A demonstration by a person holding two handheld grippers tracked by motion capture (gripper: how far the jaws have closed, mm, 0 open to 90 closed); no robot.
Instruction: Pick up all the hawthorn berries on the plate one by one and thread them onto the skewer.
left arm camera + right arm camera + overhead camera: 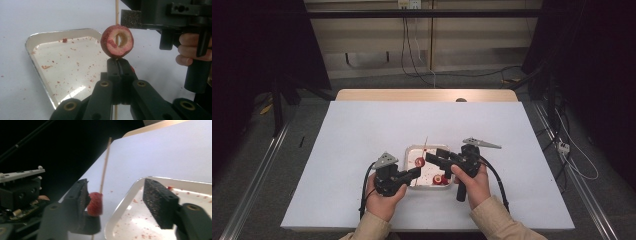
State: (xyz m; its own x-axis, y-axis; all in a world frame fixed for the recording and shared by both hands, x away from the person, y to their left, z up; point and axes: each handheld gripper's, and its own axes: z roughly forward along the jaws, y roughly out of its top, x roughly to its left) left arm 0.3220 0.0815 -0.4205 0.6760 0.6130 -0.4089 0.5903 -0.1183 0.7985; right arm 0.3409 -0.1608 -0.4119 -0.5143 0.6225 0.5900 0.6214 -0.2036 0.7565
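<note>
A thin wooden skewer (116,10) stands upright over the metal tray (40,41), with my left gripper (119,67) shut on its lower part. A hollow red raspberry (117,41) is threaded on the skewer just above those jaws. In the right gripper view the raspberry (95,203) sits against the left pad (83,195), while the other pad is far off it. My right gripper (117,192) is open around the fruit. In the high view the left gripper (417,171) and the right gripper (434,156) meet over the tray (412,148).
A second red fruit piece (440,179) lies in the tray among red crumbs. The white cover (362,130) spreads wide on all sides of the tray. The table's wooden far edge (427,95) shows behind, with cables on the floor beyond.
</note>
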